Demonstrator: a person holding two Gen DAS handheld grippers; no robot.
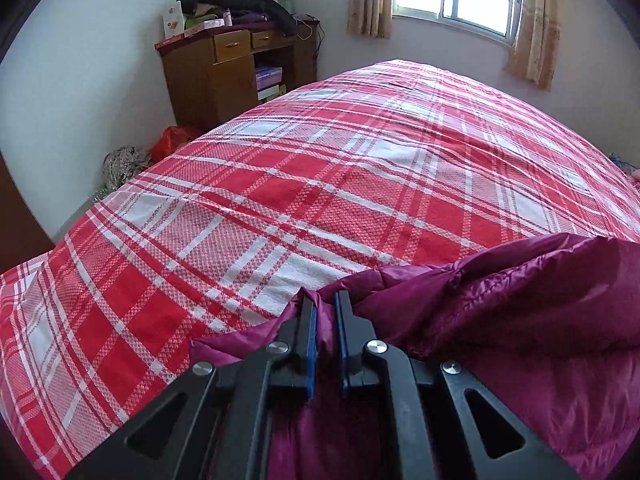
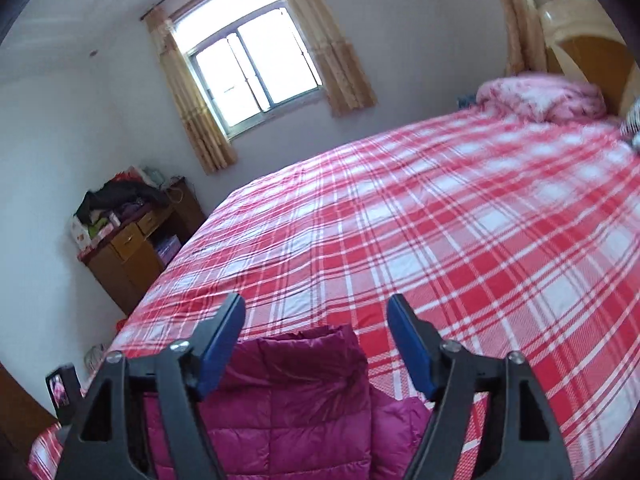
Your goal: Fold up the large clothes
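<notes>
On the plaid bed lies a magenta quilted jacket: light, soft, slippery. Left gripper pinches its edge; right gripper gapes, empty. Grip seams, judging by its sheen.

Magenta quilted jacket, red-and-white plaid bedspread, beige curtains, blue-padded fingers

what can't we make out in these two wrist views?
- Magenta jacket: its full outline, cut off by the bottom edge and hidden behind the gripper frames in both views.
- Left gripper: shut on a fold of the jacket; which part of the garment can't be told.
- Dresser top: items piled, too small to identify.
- Far bedding, right wrist view: blurred.
</notes>
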